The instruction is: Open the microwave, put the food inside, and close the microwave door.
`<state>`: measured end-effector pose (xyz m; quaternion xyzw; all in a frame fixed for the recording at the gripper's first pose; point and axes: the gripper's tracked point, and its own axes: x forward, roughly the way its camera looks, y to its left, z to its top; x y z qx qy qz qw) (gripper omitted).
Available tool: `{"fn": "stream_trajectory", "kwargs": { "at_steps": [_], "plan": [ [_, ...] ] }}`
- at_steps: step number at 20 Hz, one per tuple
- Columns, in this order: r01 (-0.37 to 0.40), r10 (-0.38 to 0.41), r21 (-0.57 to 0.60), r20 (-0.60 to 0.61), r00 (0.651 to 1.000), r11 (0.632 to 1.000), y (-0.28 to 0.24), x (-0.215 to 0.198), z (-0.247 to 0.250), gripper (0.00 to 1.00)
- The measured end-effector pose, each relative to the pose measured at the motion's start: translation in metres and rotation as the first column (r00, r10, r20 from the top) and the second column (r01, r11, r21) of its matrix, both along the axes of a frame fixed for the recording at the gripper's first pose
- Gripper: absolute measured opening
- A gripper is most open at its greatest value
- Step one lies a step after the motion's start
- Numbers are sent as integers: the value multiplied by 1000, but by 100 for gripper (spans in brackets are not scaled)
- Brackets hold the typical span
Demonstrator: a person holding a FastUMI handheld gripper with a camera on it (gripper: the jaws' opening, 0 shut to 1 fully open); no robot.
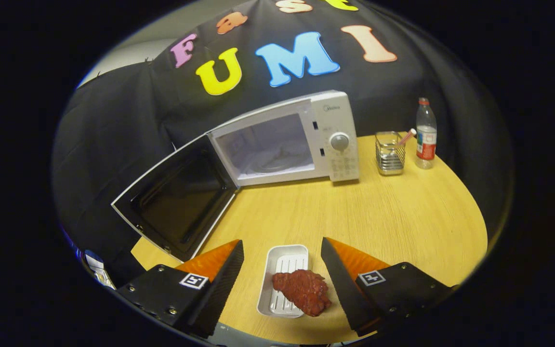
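Gripper (282,270) fingers spread wide apart, clamped on nothing. Between them: white tray (284,262) flat on the wooden table (378,217), with the red food piece (304,290) resting on its nearer end and overhanging the rim toward the right finger. Small gap either side of tray to each finger; no contact seen.

Beyond the fingers: microwave (306,140) at the back of the table, against the black cloth wall (113,125). Door (176,200) swung fully open to the left, hanging out past the table's left edge. Cavity open, turntable plate (272,161) visible inside. Control panel with dial (339,141) on the right side.

Right of microwave, apart from it: clear holder (389,153) with a pink-tipped item, then plastic bottle (425,135) just beside, near the table's back-right rim.

Bare tabletop between tray and microwave front; nothing lying in that stretch. Wide bare area right of fingers out to the curved table edge.
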<state>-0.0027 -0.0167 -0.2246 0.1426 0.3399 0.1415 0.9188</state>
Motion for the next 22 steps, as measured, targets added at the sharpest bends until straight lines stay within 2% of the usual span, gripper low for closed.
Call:
{"fn": "stream_trajectory", "kwargs": {
  "at_steps": [7, 8, 9, 10, 11, 12, 13, 14, 15, 18, 22],
  "plan": [
    [8, 1, 58, -167, 986, 998, -7, -31, -52, 93],
    [16, -3, 68, -191, 982, 998, -8, -33, -56, 84],
    [20, -3, 77, -210, 978, 997, -7, -38, -58, 69],
    [32, -15, 74, -219, 976, 997, -8, -39, -63, 66],
    [39, -18, 88, -229, 973, 995, -10, -41, -60, 49],
    [29, -1, 109, -243, 970, 994, -4, -39, -62, 38],
    [3, 32, 136, -250, 968, 991, -5, -45, -51, 38],
    [9, 34, 181, -229, 973, 983, 0, -46, -45, 23],
    [38, 4, 186, -217, 976, 982, 1, -38, -43, 9],
    [10, 35, 197, -222, 974, 980, 10, -40, -31, 8],
    [-5, 40, 212, -157, 987, 977, 16, -20, 3, 8]
  ]
}}
